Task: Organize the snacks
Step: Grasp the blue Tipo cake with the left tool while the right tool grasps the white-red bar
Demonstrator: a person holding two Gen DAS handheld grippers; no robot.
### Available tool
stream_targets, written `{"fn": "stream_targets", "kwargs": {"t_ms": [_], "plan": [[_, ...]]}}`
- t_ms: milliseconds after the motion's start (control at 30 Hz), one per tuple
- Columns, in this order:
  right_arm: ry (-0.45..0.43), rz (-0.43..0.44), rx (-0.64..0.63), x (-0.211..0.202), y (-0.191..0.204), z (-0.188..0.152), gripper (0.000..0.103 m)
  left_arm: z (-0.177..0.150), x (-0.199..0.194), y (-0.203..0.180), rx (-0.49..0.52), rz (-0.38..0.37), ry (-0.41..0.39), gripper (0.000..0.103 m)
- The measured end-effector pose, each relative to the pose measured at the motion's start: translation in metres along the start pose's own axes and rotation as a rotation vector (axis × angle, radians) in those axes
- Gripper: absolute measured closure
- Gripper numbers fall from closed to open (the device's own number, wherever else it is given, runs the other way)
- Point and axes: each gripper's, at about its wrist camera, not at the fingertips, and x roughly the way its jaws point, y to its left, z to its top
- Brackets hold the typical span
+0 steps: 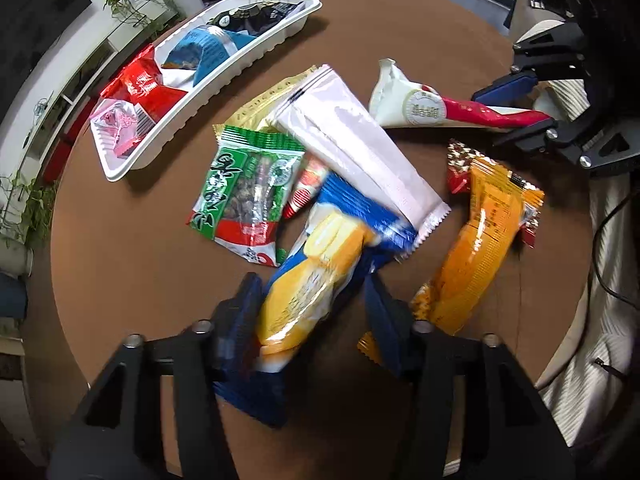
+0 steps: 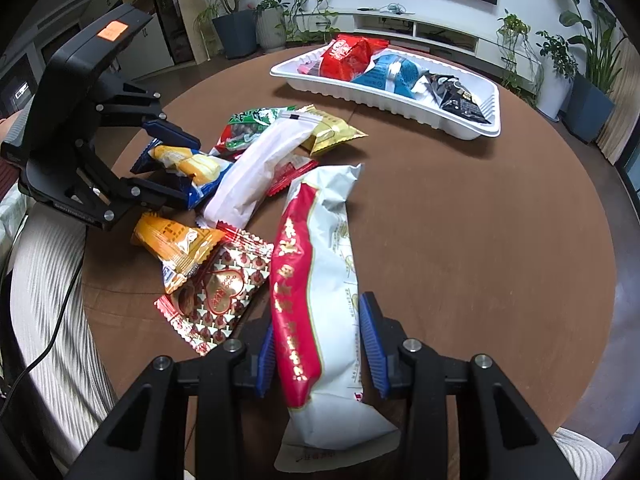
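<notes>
The left gripper (image 1: 312, 292) has its two blue fingers (image 1: 244, 312) on both sides of a blue and yellow snack pack (image 1: 320, 264). The fingers touch the pack, so it is held, with the far end of the pack on the pile. In the right wrist view this same gripper (image 2: 176, 168) comes in from the left edge of the table.

The right gripper (image 2: 316, 344) is closed narrowly on a long white and red bag (image 2: 316, 280), which lies lengthwise between its blue pads (image 2: 372, 332). The left pad touches the bag; whether the right pad touches it I cannot tell. The near end of the bag goes past the fingers toward the camera.

Between the two grippers is the loose pile. A long white pack (image 1: 360, 148) lies on top, slanted, with a green peanut bag (image 1: 248, 192) just beside it on the left and a gold pack (image 2: 332, 128) partly under its far end. An orange pack (image 1: 480, 244) lies near the right table edge in the left wrist view, and it partly covers a red patterned pack (image 2: 216, 292).

The white tray (image 2: 400, 108) stands at the far side of the round brown table (image 2: 480, 240), well apart from the pile. Inside it are a red bag (image 2: 348, 56), a blue bag (image 2: 392, 74) and a black bag (image 2: 456, 96). A wide strip of bare table lies between pile and tray, and more bare table is to the right of the white and red bag.
</notes>
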Motion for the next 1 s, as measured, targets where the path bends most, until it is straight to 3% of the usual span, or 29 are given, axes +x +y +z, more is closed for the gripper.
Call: {"fn": "stream_targets", "kwargs": {"t_ms": [133,200,233,400,800,1000], "plan": [[0.003,-0.005,-0.006,0.000,0.000,0.000,0.065,-0.005,-0.002,-0.003,-0.033,-0.025,-0.013,0.078],[-0.003,-0.031,-0.012,0.000,-0.001,0.000,0.079,-0.007,-0.003,-0.005,-0.045,-0.023,-0.021,0.078],[-0.006,-0.034,-0.008,0.000,-0.002,0.000,0.080,-0.008,-0.003,-0.005,-0.059,-0.027,-0.025,0.079],[-0.027,0.037,0.072,-0.004,-0.019,-0.002,0.083,-0.012,-0.008,-0.005,-0.122,-0.075,-0.053,0.079],[-0.093,0.325,0.354,-0.021,-0.058,-0.006,0.084,-0.026,-0.043,0.011,-0.295,-0.173,-0.172,0.079],[-0.119,0.384,0.414,-0.027,-0.071,0.004,0.088,-0.022,-0.061,0.031,-0.386,-0.192,-0.246,0.079]]}}
